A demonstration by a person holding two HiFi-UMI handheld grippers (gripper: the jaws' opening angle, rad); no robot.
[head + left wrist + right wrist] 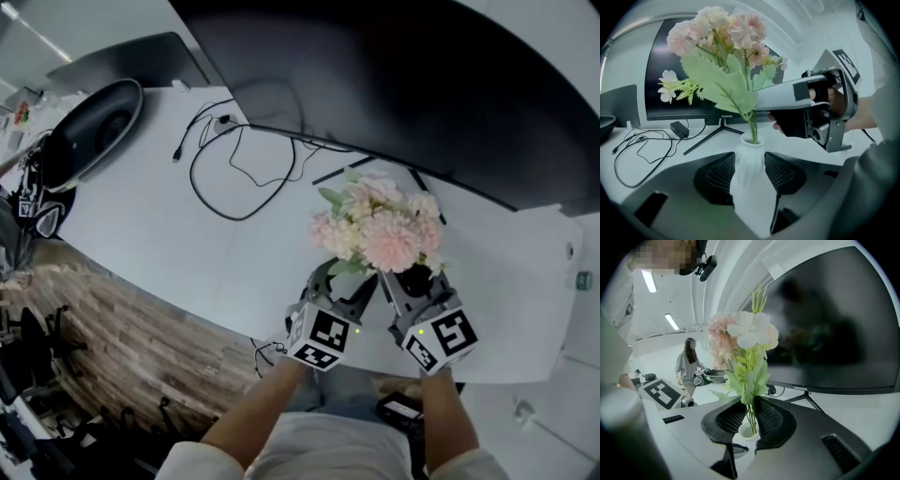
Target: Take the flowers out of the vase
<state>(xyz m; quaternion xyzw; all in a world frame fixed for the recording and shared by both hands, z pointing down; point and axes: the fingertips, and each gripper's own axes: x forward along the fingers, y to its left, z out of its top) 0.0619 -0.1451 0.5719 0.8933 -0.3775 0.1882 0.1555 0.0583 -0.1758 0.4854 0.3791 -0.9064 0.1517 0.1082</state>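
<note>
A bunch of pink and white artificial flowers with green leaves stands in a small white vase on the white desk. In the head view the blooms hide the vase. My left gripper is shut on the vase's body, with the pads pressing both sides. My right gripper is shut on the green stems just above the vase's mouth. In the left gripper view the right gripper reaches in from the right at leaf height. Both grippers, the left gripper and the right gripper, sit side by side under the flowers.
A large dark monitor on a forked stand rises right behind the vase. A black cable and a power adapter lie on the desk to the left. A black round object sits at far left. A person stands far off.
</note>
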